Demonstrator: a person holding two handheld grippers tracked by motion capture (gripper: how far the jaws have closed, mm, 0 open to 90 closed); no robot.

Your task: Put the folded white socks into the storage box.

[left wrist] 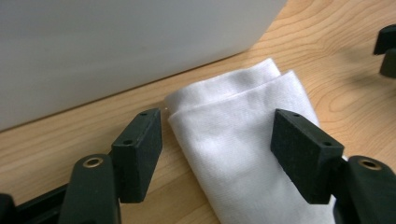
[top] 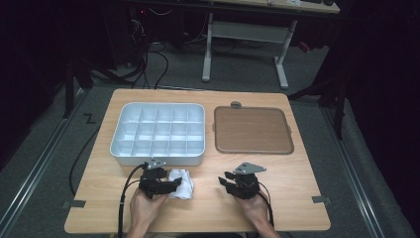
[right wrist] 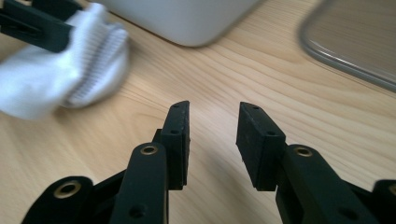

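While your hands come in from the bottom edge of the high view, your left gripper (top: 171,184) sits at lower centre-left with its jaws spread wide on either side of a folded white cloth (top: 181,183), not clamped on it. From the left gripper view, the cloth (left wrist: 243,144) lies flat on the wooden table (left wrist: 345,93) between the two black pads, its folded end pointing toward the pale wall of the compartment tray (left wrist: 116,46) filling the upper left. Your right gripper (top: 227,181) rests at lower centre-right, well apart from the cloth; its jaws stand parted over bare wood, holding nothing (right wrist: 213,140). High up, the white compartment tray (top: 116,135) occupies centre-left, with a brown flat tray (top: 252,130) just beside it at centre-right. Grey tape marks (top: 74,204) sit near the table's lower corners.
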